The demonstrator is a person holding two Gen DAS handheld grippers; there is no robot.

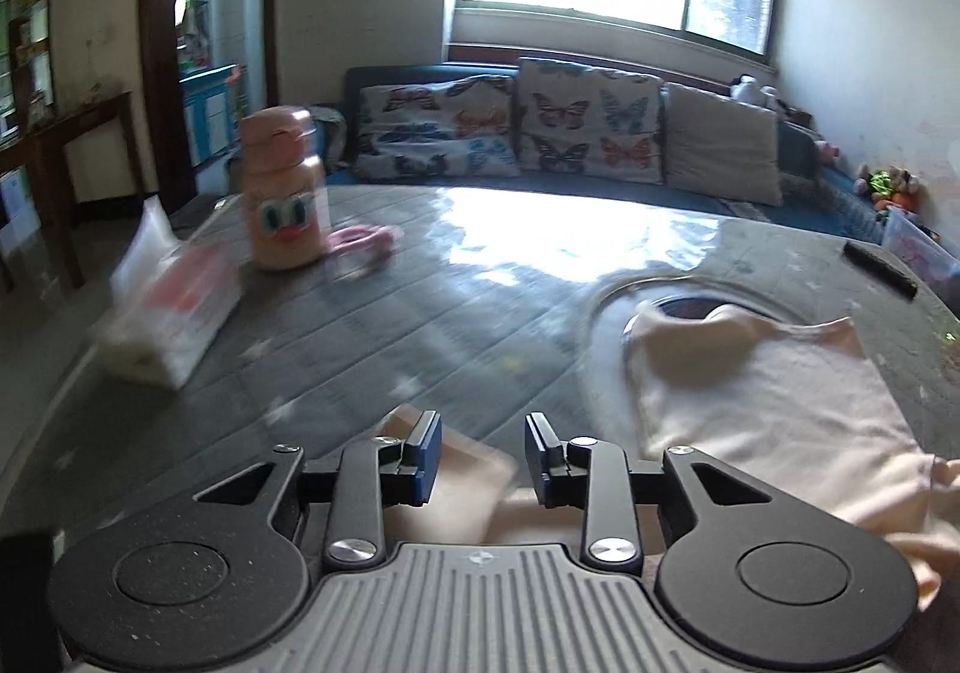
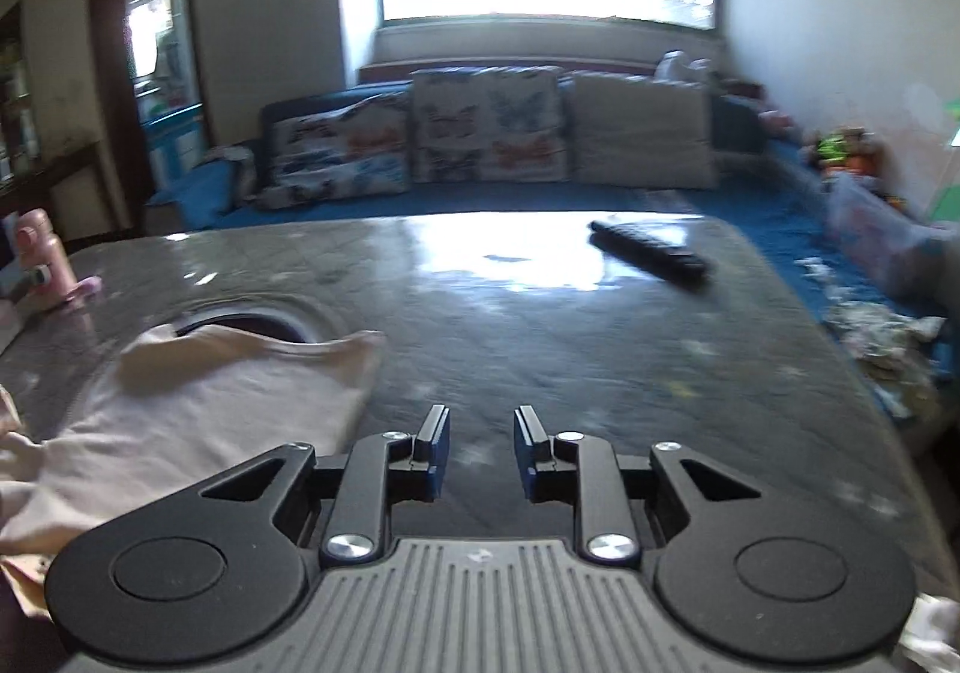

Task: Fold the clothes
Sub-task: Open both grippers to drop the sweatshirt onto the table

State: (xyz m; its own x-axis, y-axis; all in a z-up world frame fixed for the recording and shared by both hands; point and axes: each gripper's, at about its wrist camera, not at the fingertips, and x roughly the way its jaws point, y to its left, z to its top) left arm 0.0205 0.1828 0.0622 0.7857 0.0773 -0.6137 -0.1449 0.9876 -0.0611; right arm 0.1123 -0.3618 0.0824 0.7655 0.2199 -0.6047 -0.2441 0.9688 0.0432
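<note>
A pale pink garment (image 1: 774,403) lies partly folded on the grey table (image 1: 372,325), its neck end toward the window. In the left wrist view it lies right of my left gripper (image 1: 483,433), which is open and empty; a pale fabric edge (image 1: 462,469) shows under its fingers. In the right wrist view the garment (image 2: 198,409) lies left of my right gripper (image 2: 481,424), which is open and empty above bare table (image 2: 600,349).
A pink bottle with a cartoon face (image 1: 285,193) and a tissue pack (image 1: 171,307) stand at the table's left. A black remote (image 2: 648,250) lies at the far right. A round hole (image 2: 252,326) sits in the tabletop by the garment. A sofa with cushions (image 1: 528,126) lies beyond.
</note>
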